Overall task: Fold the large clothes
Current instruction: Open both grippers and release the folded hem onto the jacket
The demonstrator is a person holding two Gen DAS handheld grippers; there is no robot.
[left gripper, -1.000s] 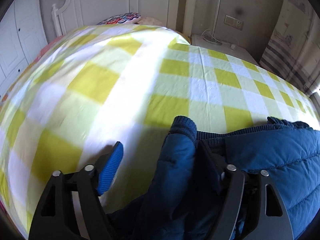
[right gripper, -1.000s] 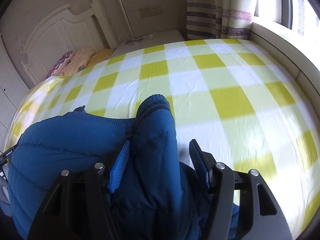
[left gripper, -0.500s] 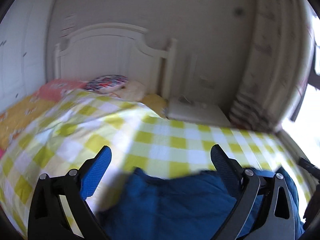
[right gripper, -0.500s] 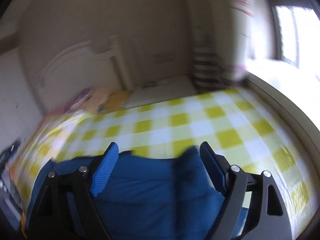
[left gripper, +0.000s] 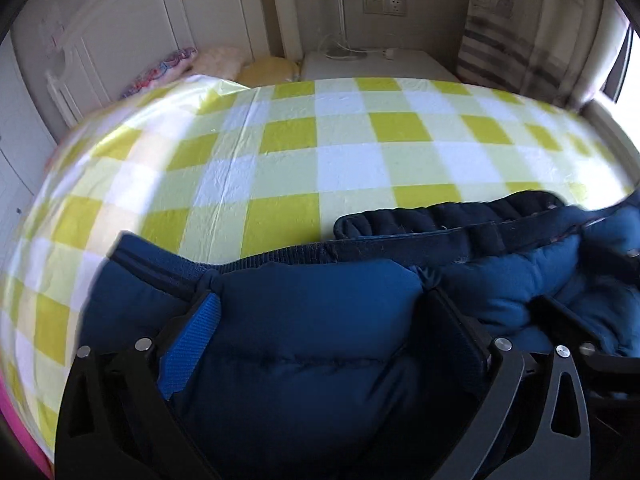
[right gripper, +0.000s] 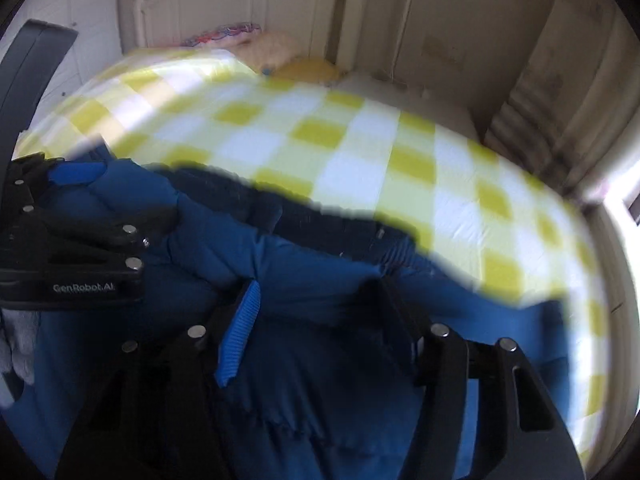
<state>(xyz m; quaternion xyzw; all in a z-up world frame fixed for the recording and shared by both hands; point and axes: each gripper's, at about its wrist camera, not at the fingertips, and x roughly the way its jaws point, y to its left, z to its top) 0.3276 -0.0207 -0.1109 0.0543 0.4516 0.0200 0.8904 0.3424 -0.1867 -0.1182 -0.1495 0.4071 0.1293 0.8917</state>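
Note:
A blue padded jacket (left gripper: 320,320) lies on the bed's yellow and white checked sheet (left gripper: 340,152), its dark ribbed collar (left gripper: 440,224) along the far edge. My left gripper (left gripper: 320,312) has its jaws wide apart with a thick fold of the jacket bulging between them. My right gripper (right gripper: 320,304) also stands wide, pressed into the jacket (right gripper: 320,360). The left gripper shows at the left of the right wrist view (right gripper: 92,216), low on the jacket. Whether either grips the cloth is unclear.
A white headboard (left gripper: 140,40) and pillows (left gripper: 208,64) are at the far end of the bed. A white bedside table (left gripper: 372,64) with a cable stands by the wall. Striped curtains (left gripper: 512,52) hang at the right by the window.
Both grippers let go of the sleeves, rose with jaws wide, then came back down onto the jacket body. The jacket now bulges between both pairs of jaws.

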